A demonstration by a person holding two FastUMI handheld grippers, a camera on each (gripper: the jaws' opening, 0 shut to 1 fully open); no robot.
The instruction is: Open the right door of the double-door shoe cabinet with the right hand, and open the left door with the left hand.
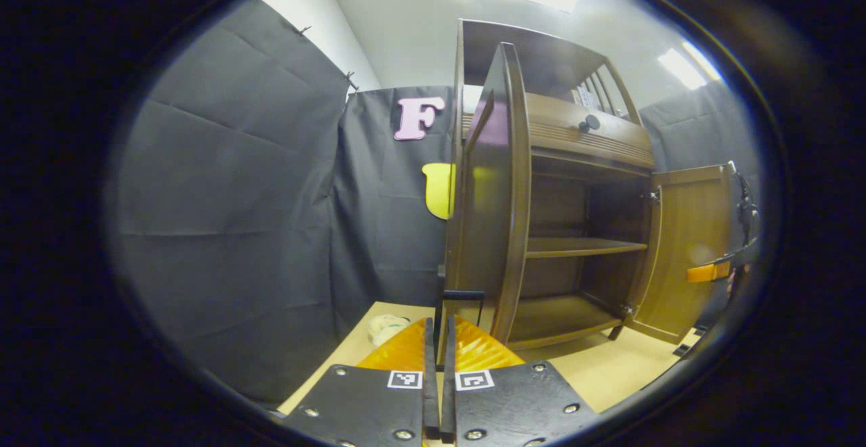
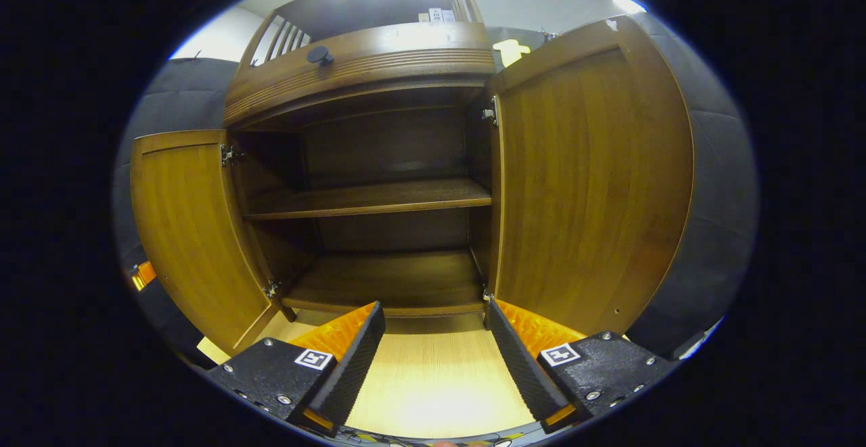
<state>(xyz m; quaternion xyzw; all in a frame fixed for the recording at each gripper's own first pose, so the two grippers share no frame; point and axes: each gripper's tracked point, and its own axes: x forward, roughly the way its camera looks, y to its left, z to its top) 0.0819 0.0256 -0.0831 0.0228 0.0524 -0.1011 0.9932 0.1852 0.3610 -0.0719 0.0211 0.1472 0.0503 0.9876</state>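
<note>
Shoe cabinet [image 2: 379,197] upright, left door [image 2: 186,230] and right door [image 2: 588,183] swung outward

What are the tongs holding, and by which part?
Left tongs grip the left door by its black handle; right tongs hold nothing.

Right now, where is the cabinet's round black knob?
In the right gripper view the round black knob sits on the drawer front above the open compartment, towards its left end, over the upper shelf.

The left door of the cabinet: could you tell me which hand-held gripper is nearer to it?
Left. The left hand-held gripper sits shut at the left door's handle; whether it pinches it is unclear. The right hand-held gripper hangs open before the cabinet's middle, apart from that door.
</note>
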